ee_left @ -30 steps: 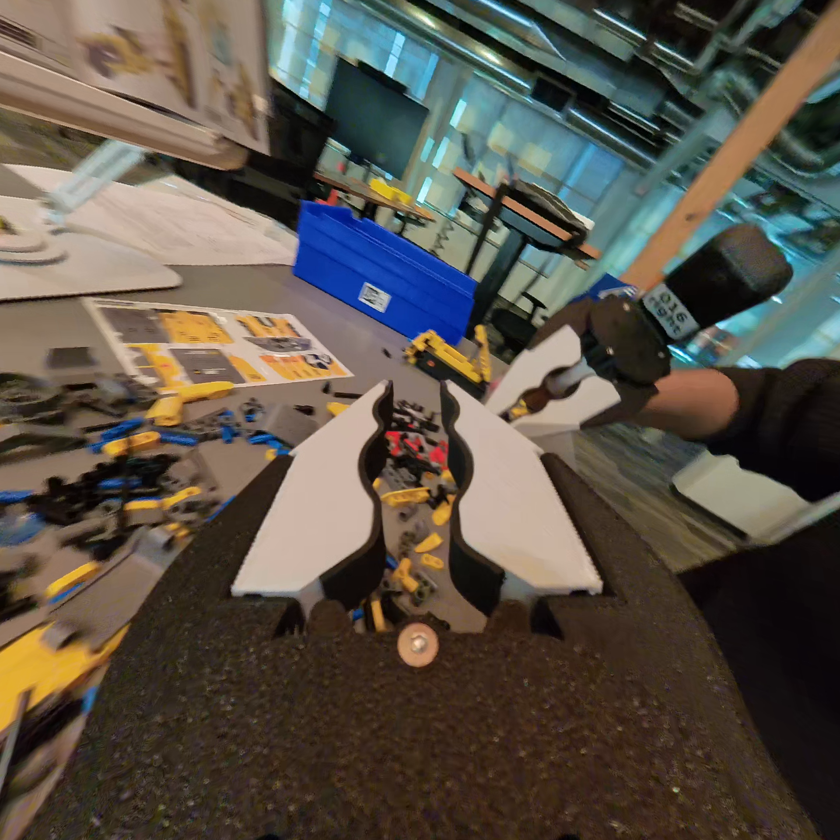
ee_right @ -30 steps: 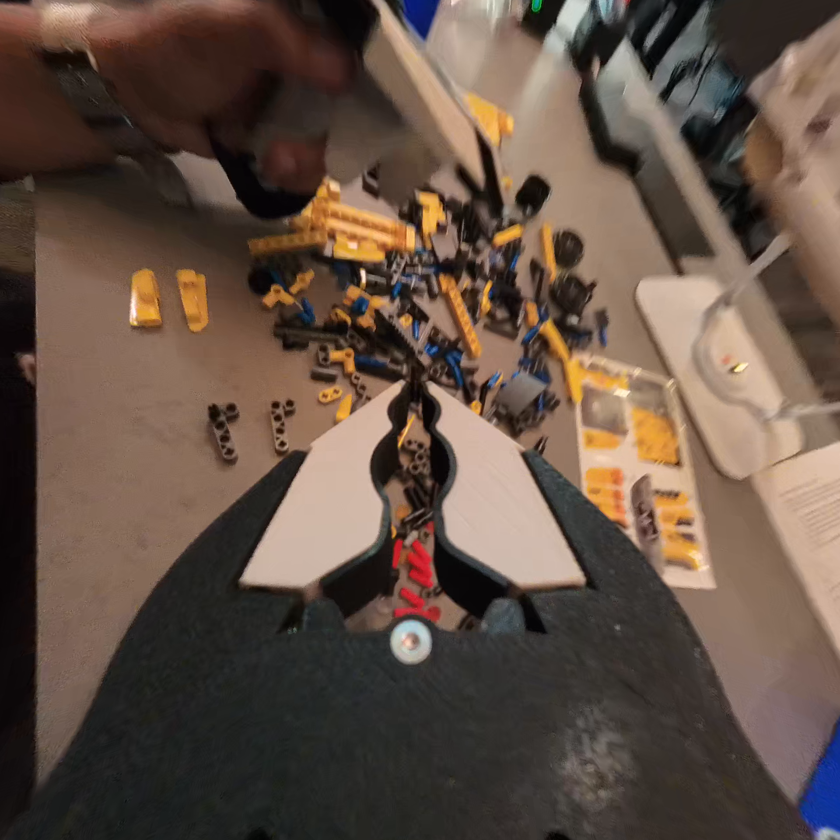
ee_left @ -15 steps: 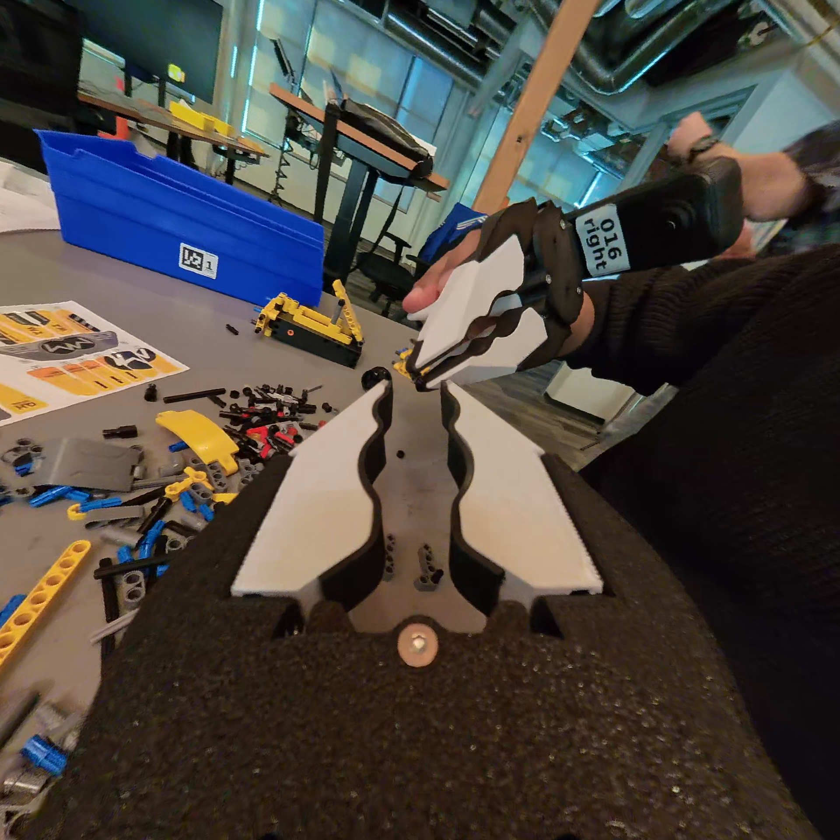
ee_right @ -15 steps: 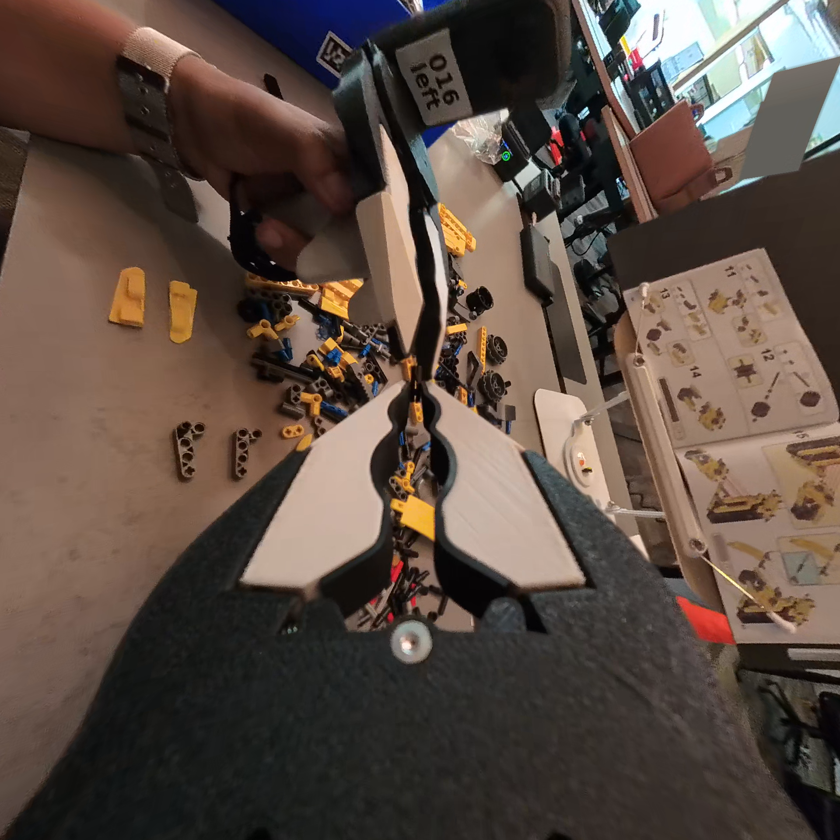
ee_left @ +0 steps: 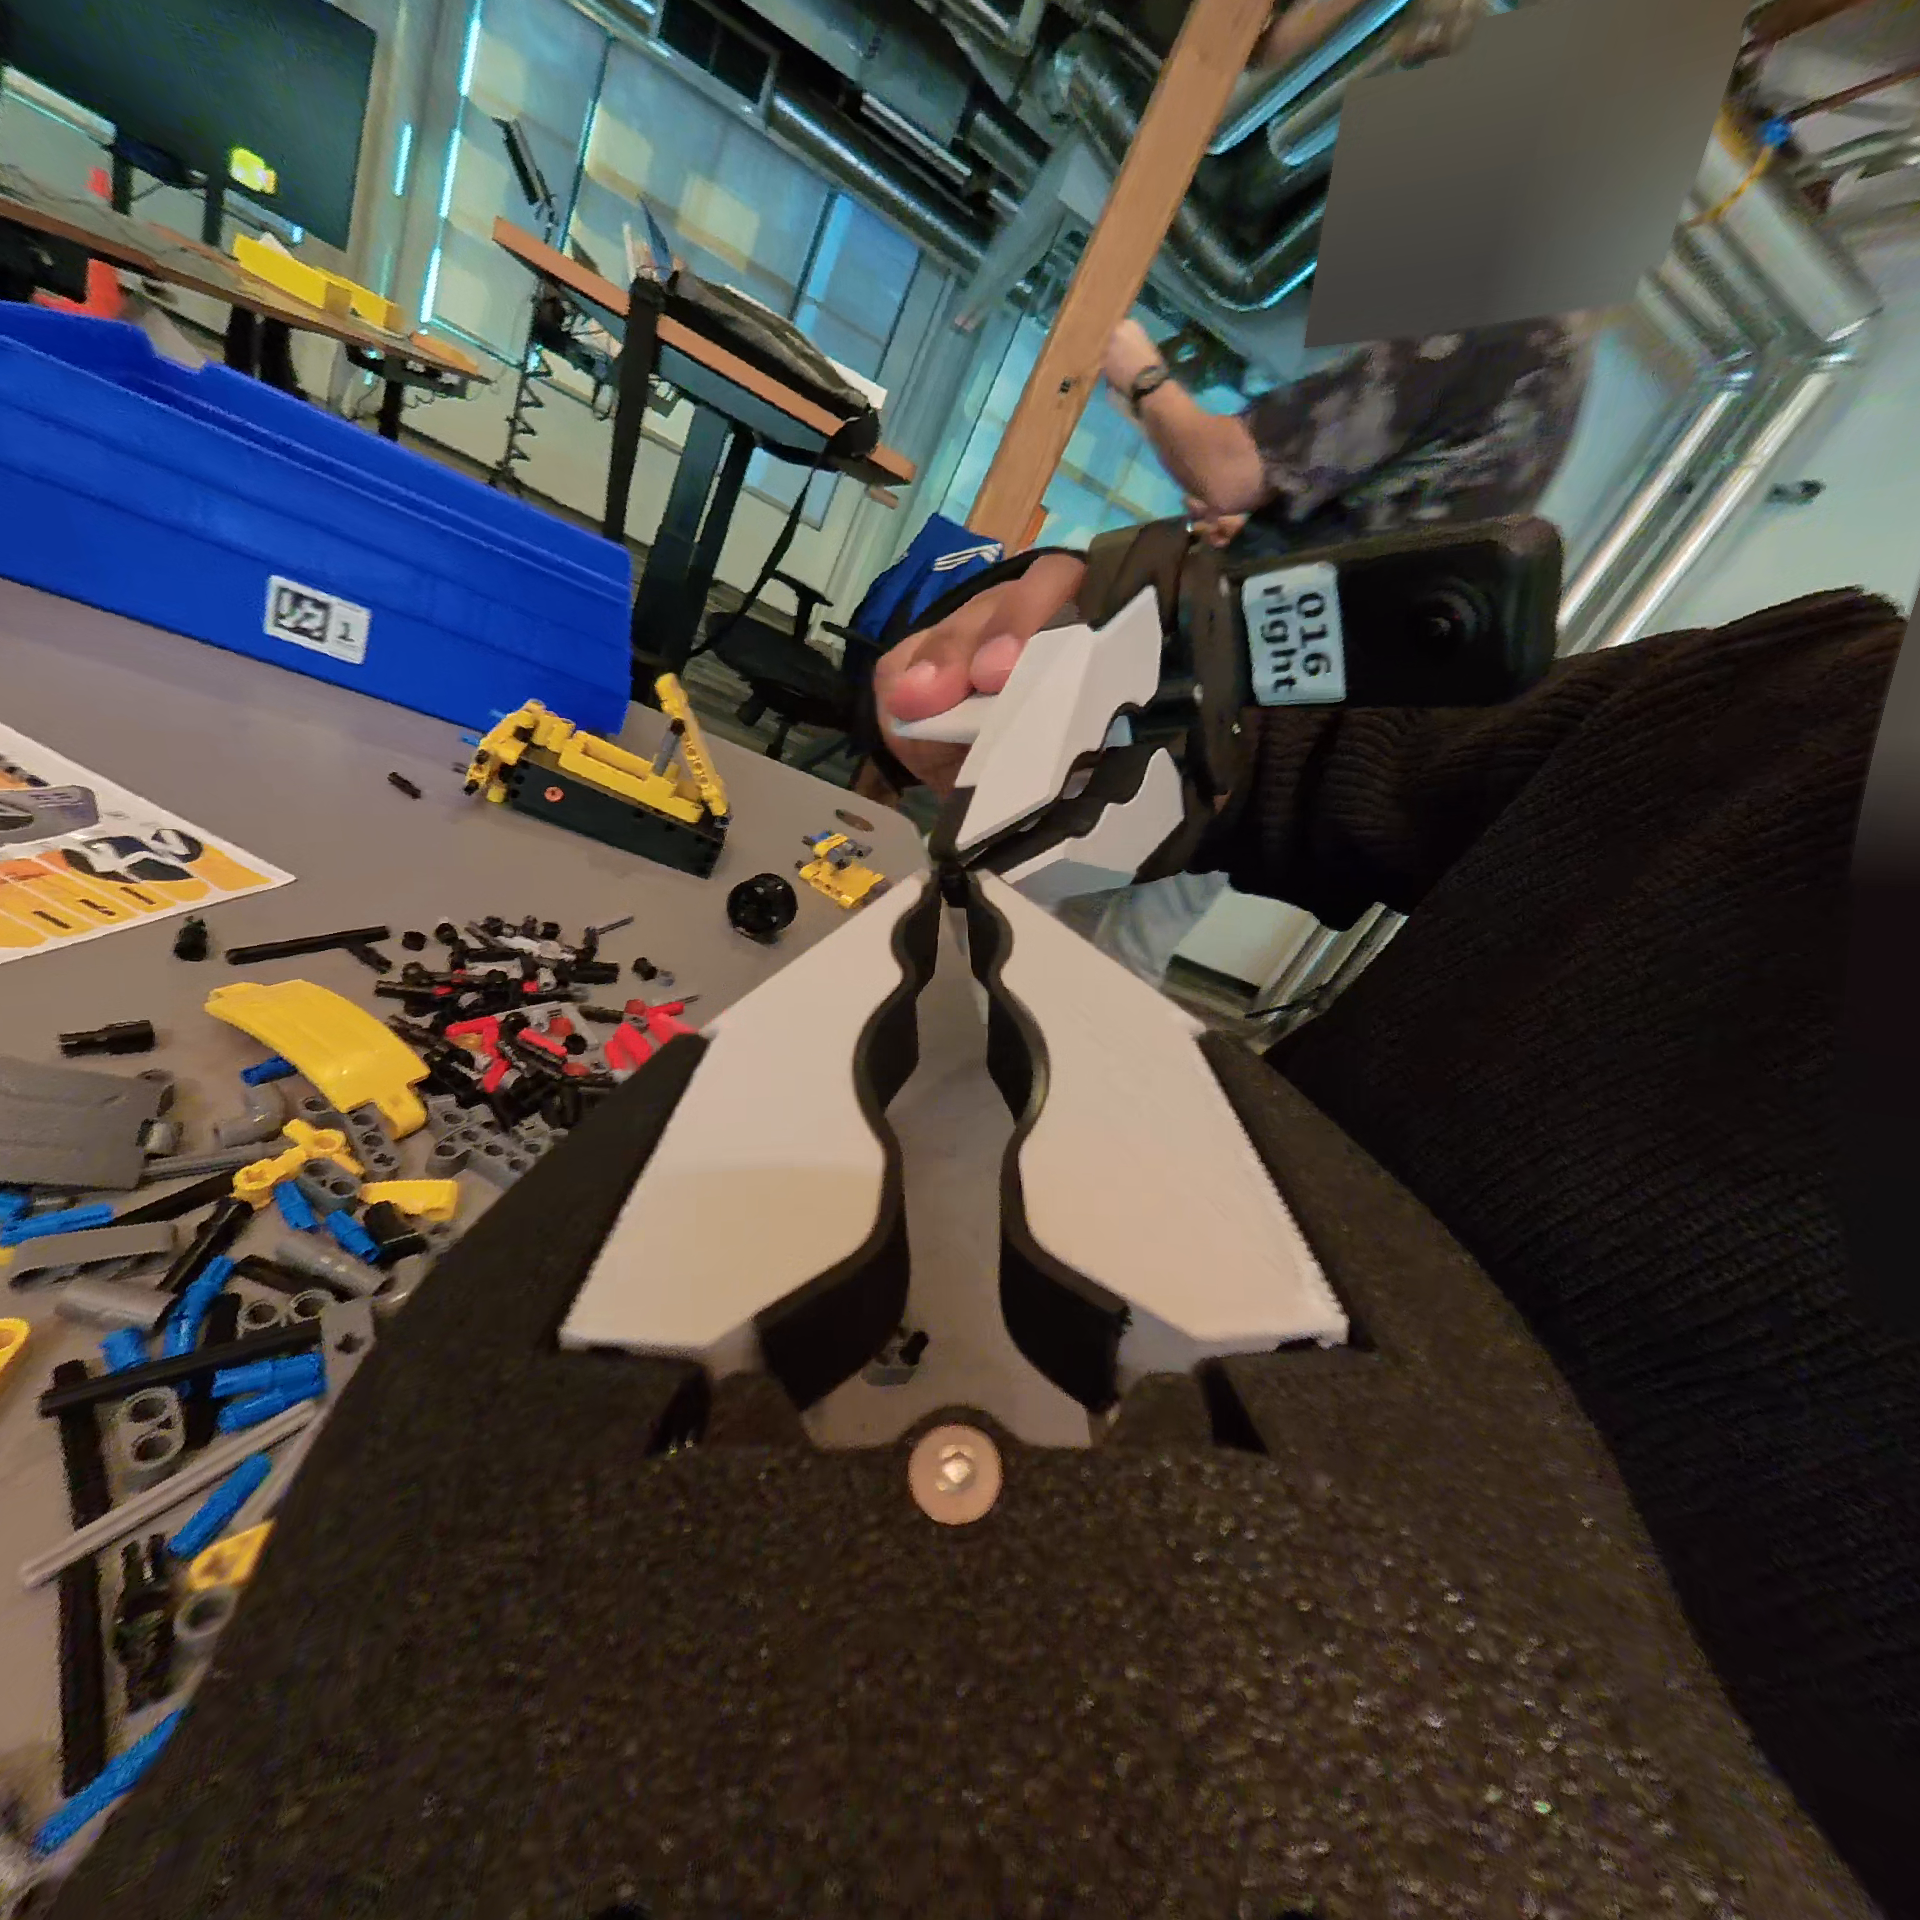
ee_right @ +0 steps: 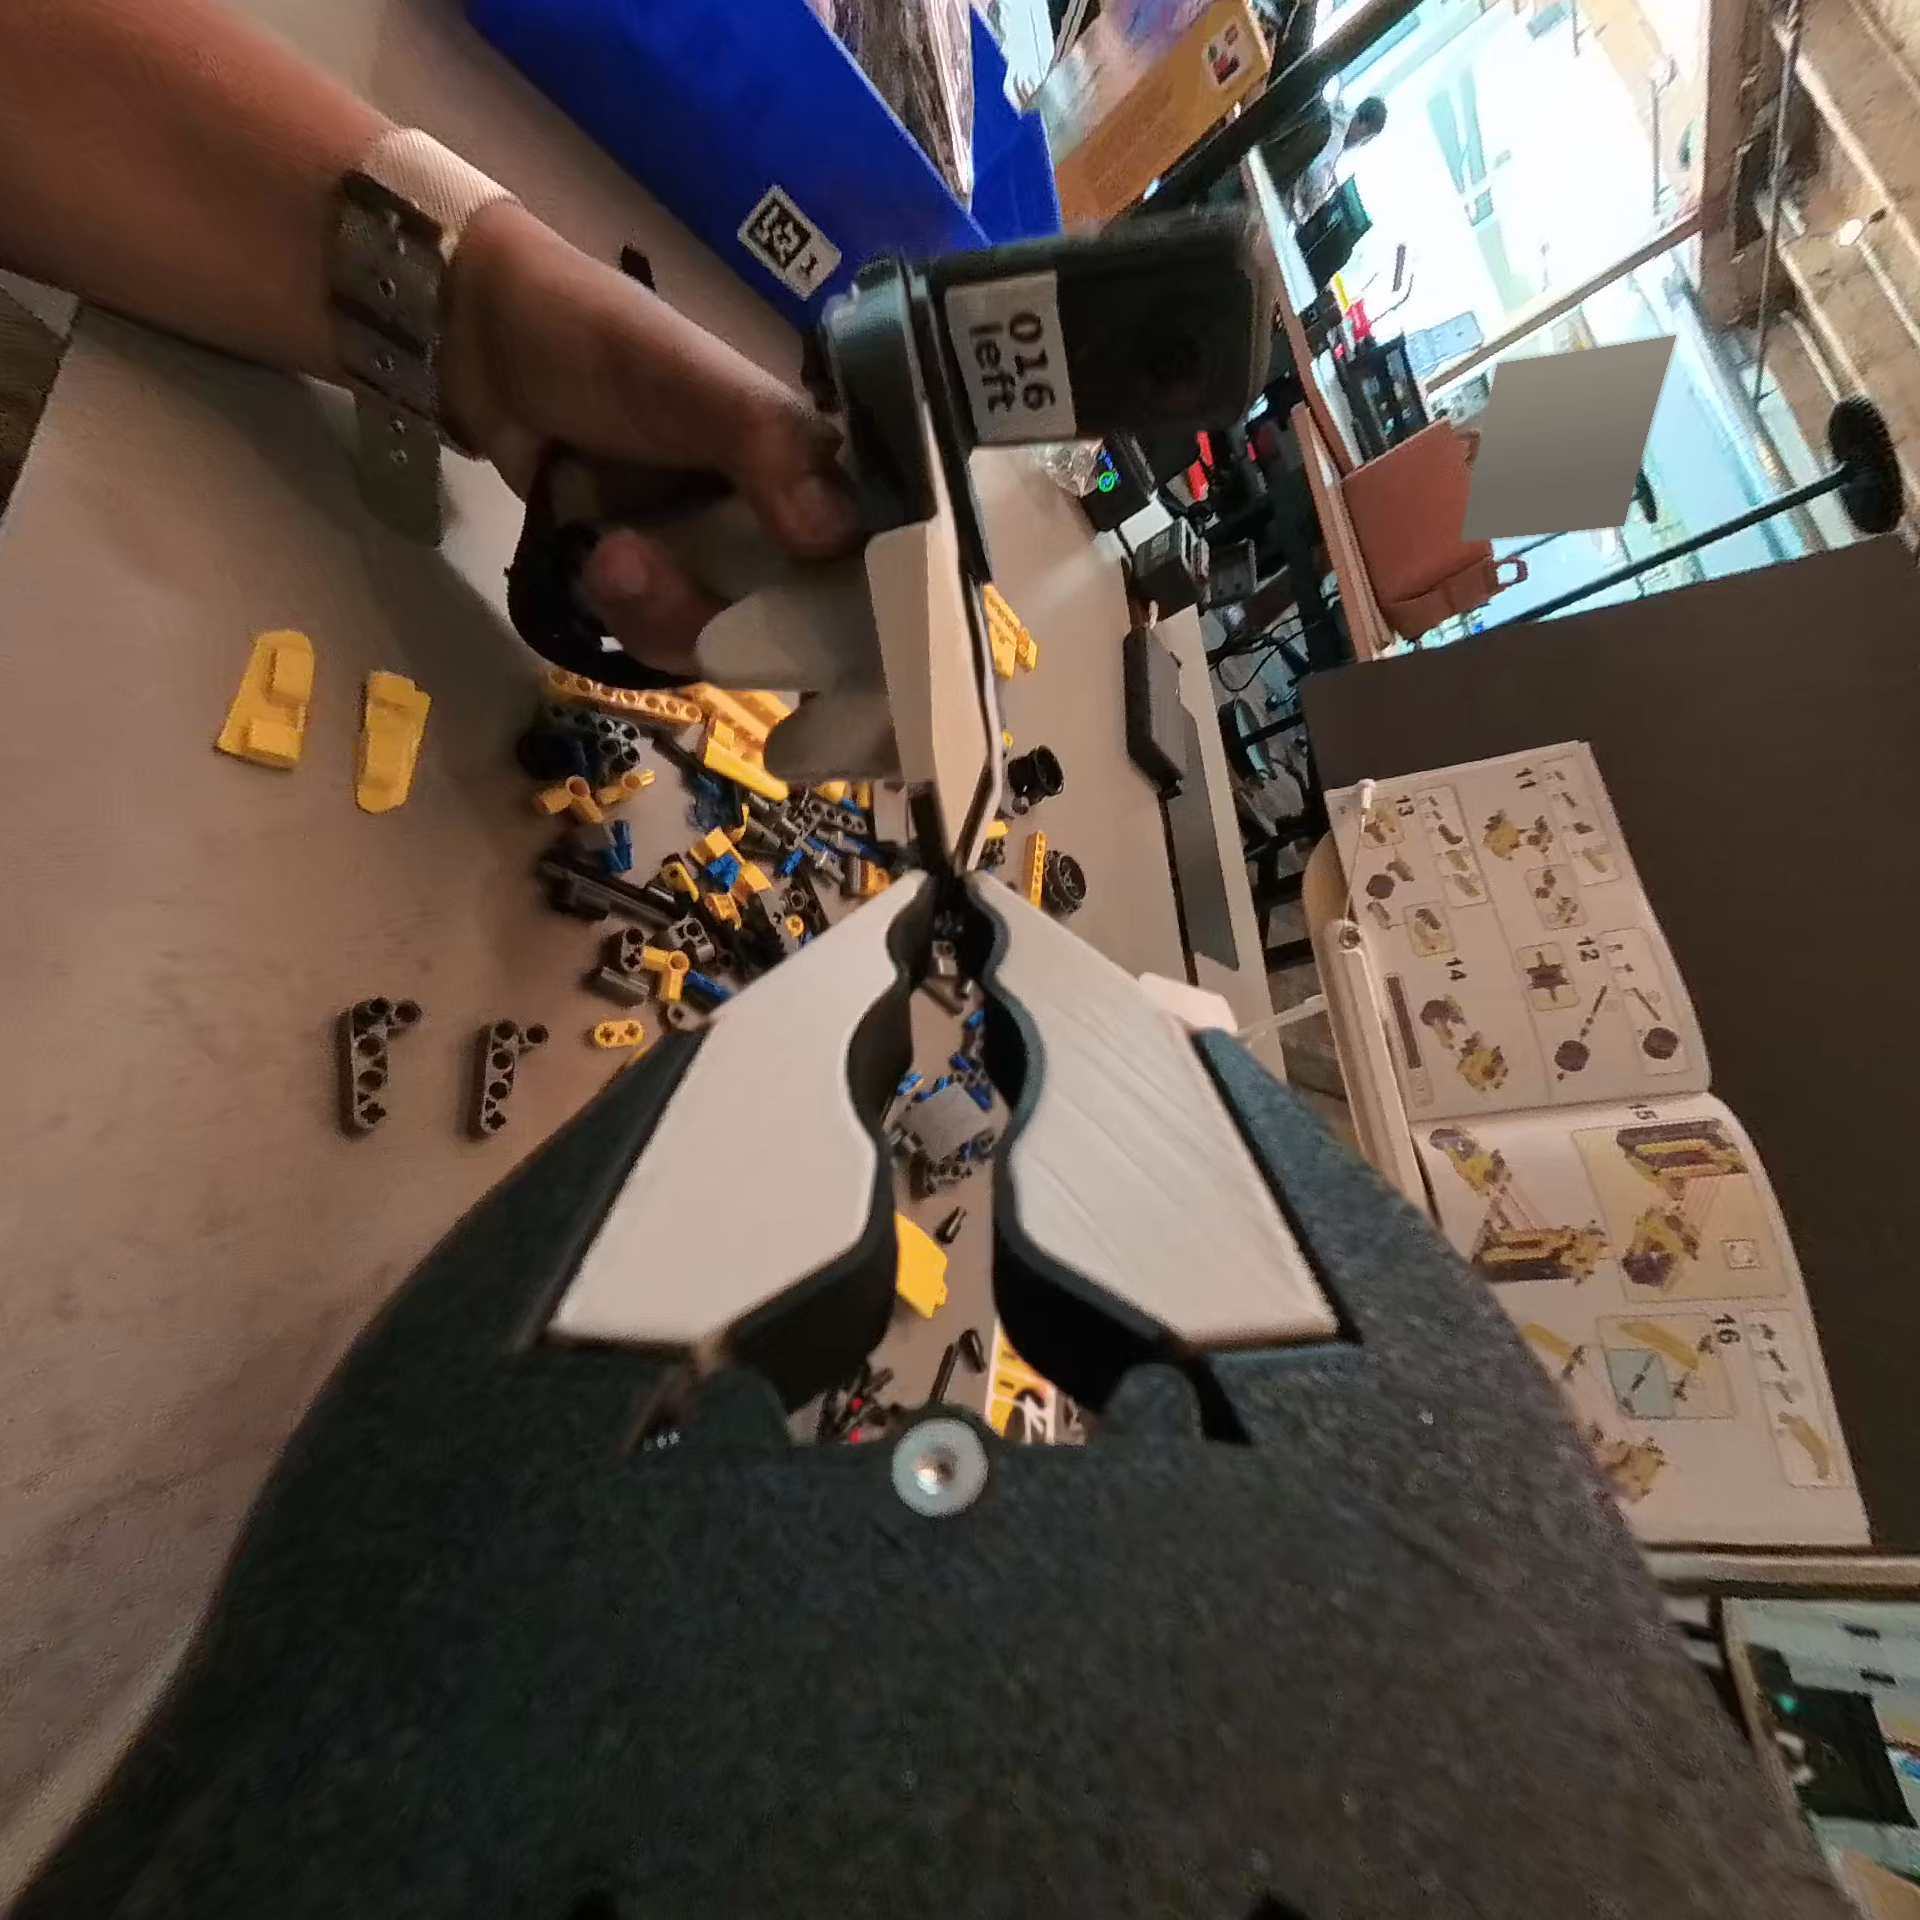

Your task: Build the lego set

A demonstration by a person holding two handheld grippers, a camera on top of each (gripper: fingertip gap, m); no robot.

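My left gripper (ee_left: 951, 902) and my right gripper (ee_left: 951, 854) meet tip to tip in the air over the grey table (ee_left: 343, 821). Both are closed at the tips. A small dark piece (ee_left: 951, 881) sits where the tips meet; it is too small to make out. In the right wrist view my right gripper (ee_right: 945, 899) points at the left gripper (ee_right: 943, 847), which comes down from above in a hand. Below them lies a pile of loose yellow, blue, black and red building pieces (ee_left: 488, 1029), also seen in the right wrist view (ee_right: 717, 894).
A blue bin (ee_left: 260, 499) stands at the back of the table. A part-built yellow and black model (ee_left: 597, 774) and a black wheel (ee_left: 762, 904) lie near the table edge. An open instruction booklet (ee_right: 1538, 1039) stands on a holder. Two yellow panels (ee_right: 322, 717) and two dark angled beams (ee_right: 426, 1060) lie apart. My left and right fingertips are right by each other.
My left gripper was open and has closed at the tips. The two grippers have come together until their tips meet. The right gripper stays closed.
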